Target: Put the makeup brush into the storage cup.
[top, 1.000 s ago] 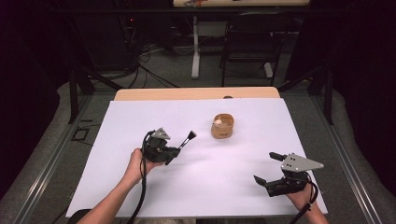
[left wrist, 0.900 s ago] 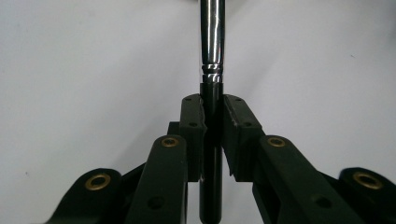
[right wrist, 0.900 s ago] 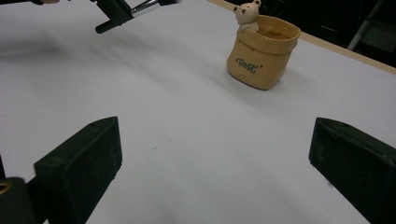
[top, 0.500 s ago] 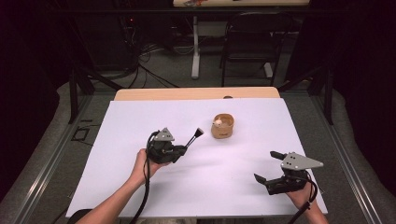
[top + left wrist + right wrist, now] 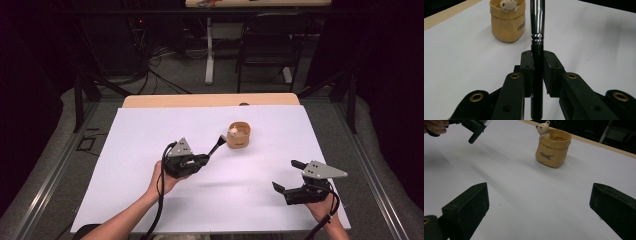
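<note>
Currently the left hand-held gripper (image 5: 204, 160) pinches a makeup brush (image 5: 537, 37) by its black handle, jaws pressed onto it from both sides. Seen in the left gripper view, the handle runs straight up between the jaws, a ribbed silver ferrule above the grip; the bristle end is cut off at the top of that view. From the high view the brush (image 5: 216, 146) slants up and away from the gripper, its far end close to the pot but not yet over it.

Pot: a small tan ceramic holder shaped like a rolled-down sack (image 5: 238, 135), a little bear figure (image 5: 542, 129) perched on its rim, standing upright right of the middle of the white surface (image 5: 140, 150), nearer the far edge. Opening looks free, though its inside cannot be fully read.

Right hand-held gripper (image 5: 290, 179) hangs near the surface's near right corner, jaws spread wide, holding nothing, well apart from the pot.

Step in hand, as I judge it: carrying the brush toward the pot, approach phase. Next move likely calls for lifting the brush above the rim, tipping it closer to upright, lining one end over the opening clear of the bear, then lowering before the jaws part. Risk: nudging the light pot sideways.
</note>
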